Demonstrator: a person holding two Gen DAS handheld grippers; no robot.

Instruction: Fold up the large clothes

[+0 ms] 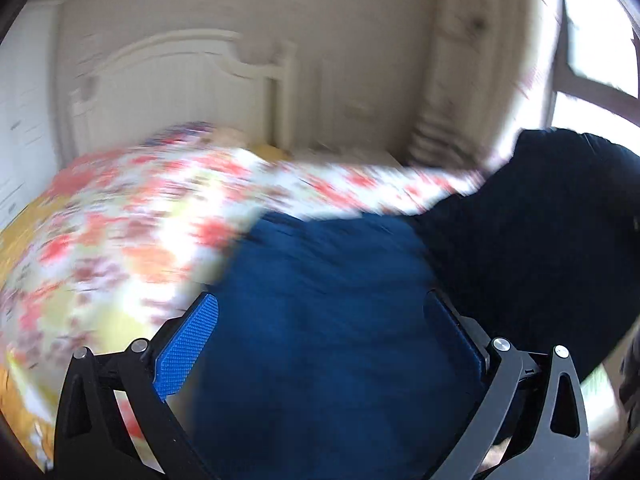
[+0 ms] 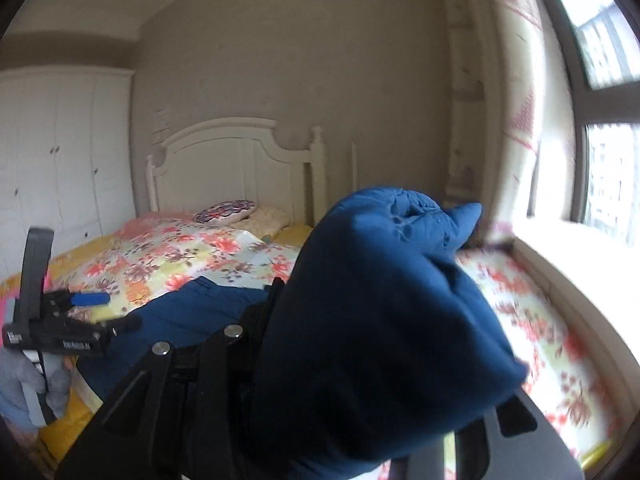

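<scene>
A large dark blue padded garment (image 1: 328,320) lies on the floral bedspread (image 1: 120,216). My left gripper (image 1: 332,332) is open and empty just above it, blue pads (image 1: 188,344) wide apart. The left wrist view is motion-blurred. In the right wrist view, a bunched part of the blue garment (image 2: 380,320) is lifted up and covers my right gripper (image 2: 360,360), which is shut on it; the fingertips are hidden by cloth. The rest of the garment (image 2: 192,312) lies on the bed. My left gripper also shows in the right wrist view (image 2: 86,300), open, held by a gloved hand.
A white headboard (image 2: 228,160) and pillows (image 2: 228,212) are at the far end of the bed. A white wardrobe (image 2: 60,152) stands at the left. A window sill (image 2: 580,252) and window run along the right side of the bed.
</scene>
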